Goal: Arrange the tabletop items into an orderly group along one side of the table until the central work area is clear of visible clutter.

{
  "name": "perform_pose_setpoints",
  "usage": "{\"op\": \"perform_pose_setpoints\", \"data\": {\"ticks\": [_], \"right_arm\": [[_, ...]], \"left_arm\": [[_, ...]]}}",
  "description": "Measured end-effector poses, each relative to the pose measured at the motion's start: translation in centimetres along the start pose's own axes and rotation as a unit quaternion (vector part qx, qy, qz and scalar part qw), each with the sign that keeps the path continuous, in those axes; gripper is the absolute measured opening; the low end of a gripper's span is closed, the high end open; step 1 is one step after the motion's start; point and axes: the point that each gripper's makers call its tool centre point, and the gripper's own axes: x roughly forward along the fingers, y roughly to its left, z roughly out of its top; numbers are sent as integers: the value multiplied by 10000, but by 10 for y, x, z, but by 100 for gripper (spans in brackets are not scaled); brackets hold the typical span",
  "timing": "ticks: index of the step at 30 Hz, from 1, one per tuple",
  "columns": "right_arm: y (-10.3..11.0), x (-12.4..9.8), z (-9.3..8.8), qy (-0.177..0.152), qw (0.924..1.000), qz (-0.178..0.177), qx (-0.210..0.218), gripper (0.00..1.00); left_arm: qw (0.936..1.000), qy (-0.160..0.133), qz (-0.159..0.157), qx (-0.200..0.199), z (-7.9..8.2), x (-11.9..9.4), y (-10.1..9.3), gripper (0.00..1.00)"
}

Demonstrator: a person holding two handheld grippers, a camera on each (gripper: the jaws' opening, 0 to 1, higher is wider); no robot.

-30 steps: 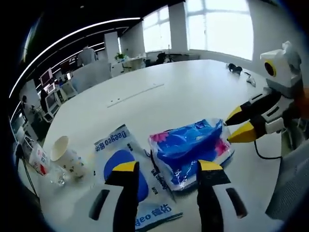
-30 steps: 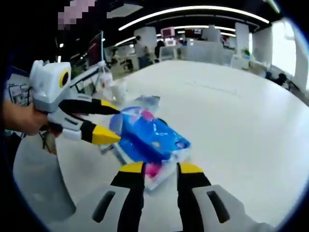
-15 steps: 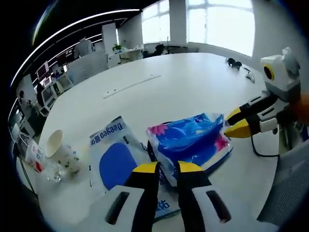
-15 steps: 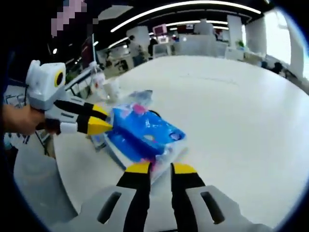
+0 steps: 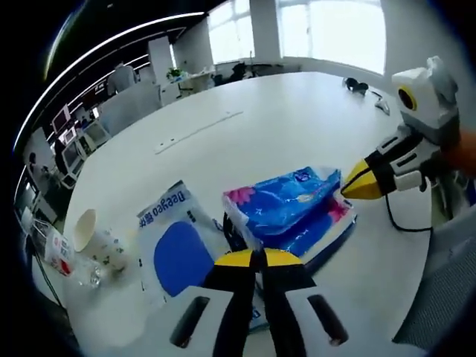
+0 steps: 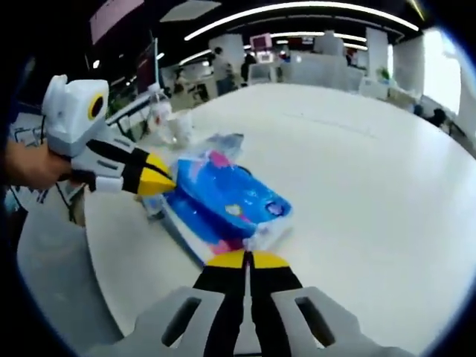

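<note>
Tissue pack point(image 5: 286, 207) pinched at opposite ends — left gripper point(image 5: 258, 258), right gripper point(image 6: 248, 259), jaws closed.

Open office — big windows point(image 5: 327, 30), ceiling light strips point(image 6: 297, 11), desks point(image 6: 312, 71).

The left gripper point(image 5: 256, 258) had black jaws tipped yellow on a pale grey body with dark slots; the right gripper point(image 6: 248, 259) matched it; a black cable point(image 5: 401, 223) trailed at right.
</note>
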Motion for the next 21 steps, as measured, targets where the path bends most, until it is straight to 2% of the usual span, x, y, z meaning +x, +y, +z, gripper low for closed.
{"op": "perform_pose_setpoints", "data": {"ticks": [8,21], "right_arm": [[-11,-12,14,-107,9999,-70,-103,0],[-28,-23,37,-266,9994,-199,-140,0]], "left_arm": [[9999,-124,-24,21,13,-1,-4,0],[9993,-303,-14,238,49,1,1,0]]}}
